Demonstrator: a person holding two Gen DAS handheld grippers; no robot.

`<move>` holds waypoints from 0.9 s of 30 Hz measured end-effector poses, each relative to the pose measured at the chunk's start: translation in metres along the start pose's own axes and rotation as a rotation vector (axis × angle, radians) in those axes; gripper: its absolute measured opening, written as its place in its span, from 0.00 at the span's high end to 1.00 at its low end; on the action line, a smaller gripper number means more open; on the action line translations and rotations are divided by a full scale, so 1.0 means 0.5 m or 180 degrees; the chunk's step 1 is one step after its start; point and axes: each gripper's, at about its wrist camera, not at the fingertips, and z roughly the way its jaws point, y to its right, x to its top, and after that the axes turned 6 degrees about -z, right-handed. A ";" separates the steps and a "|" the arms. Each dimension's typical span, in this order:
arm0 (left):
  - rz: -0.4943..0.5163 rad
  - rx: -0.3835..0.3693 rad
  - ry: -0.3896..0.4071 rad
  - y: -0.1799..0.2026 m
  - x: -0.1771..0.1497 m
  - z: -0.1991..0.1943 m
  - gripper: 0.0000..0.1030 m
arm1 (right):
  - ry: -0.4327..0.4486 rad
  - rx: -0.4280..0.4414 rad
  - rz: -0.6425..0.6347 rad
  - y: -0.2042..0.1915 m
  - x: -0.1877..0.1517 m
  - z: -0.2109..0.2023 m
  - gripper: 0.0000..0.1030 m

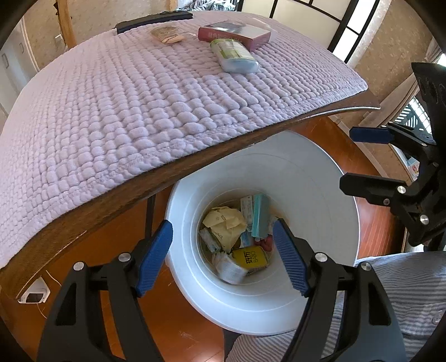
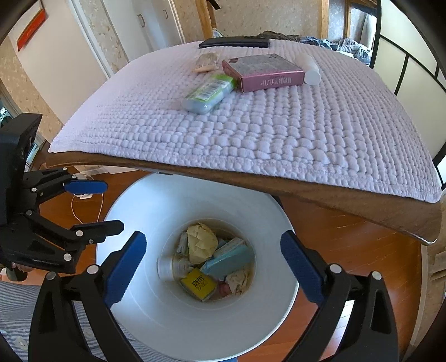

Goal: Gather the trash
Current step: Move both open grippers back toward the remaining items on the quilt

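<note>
A white trash bin (image 1: 320, 195) (image 2: 139, 306) stands on the floor under the table's edge. It holds a yellow box (image 1: 249, 257) (image 2: 198, 284), crumpled yellow paper (image 1: 225, 222), a teal box (image 1: 260, 217) and other scraps. My left gripper (image 1: 223, 225) (image 2: 113, 206) hangs over the bin's mouth, open, with nothing between its fingers. My right gripper (image 2: 213, 236) (image 1: 348, 157) hovers beside it above the bin, open wide and holding nothing. On the table lie a pink box (image 1: 234, 33) (image 2: 264, 72), a green-labelled packet (image 1: 234, 55) (image 2: 209, 92), a brown snack packet (image 1: 168, 34) and a white bottle (image 2: 309, 69).
A lilac quilted cloth (image 1: 111, 111) (image 2: 278, 133) covers the wooden table, whose edge overhangs part of the bin. A black flat object (image 1: 153, 21) lies at the table's far edge. A white plug with a cord (image 1: 34, 295) sits on the wooden floor. A person's striped shirt (image 1: 404, 292) is close below.
</note>
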 end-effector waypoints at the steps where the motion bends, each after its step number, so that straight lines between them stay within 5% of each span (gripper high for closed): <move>1: 0.0000 -0.0005 0.0003 0.001 0.001 -0.002 0.27 | 0.0017 -0.0006 0.0004 -0.001 0.002 -0.003 0.07; 6: 0.0004 -0.0128 0.0088 -0.002 0.009 -0.038 0.27 | 0.0222 -0.0052 0.0084 0.019 0.019 -0.043 0.07; 11: 0.0066 -0.0282 0.0482 0.016 0.042 -0.116 0.23 | 0.0543 -0.0282 0.0181 0.066 0.071 -0.086 0.07; 17: 0.0008 -0.0206 0.0744 0.042 0.110 -0.135 0.23 | 0.0792 -0.0527 0.0407 0.142 0.163 -0.095 0.08; 27: -0.0129 -0.0061 0.0800 0.055 0.217 -0.066 0.26 | 0.0635 -0.0640 0.0670 0.258 0.298 0.005 0.34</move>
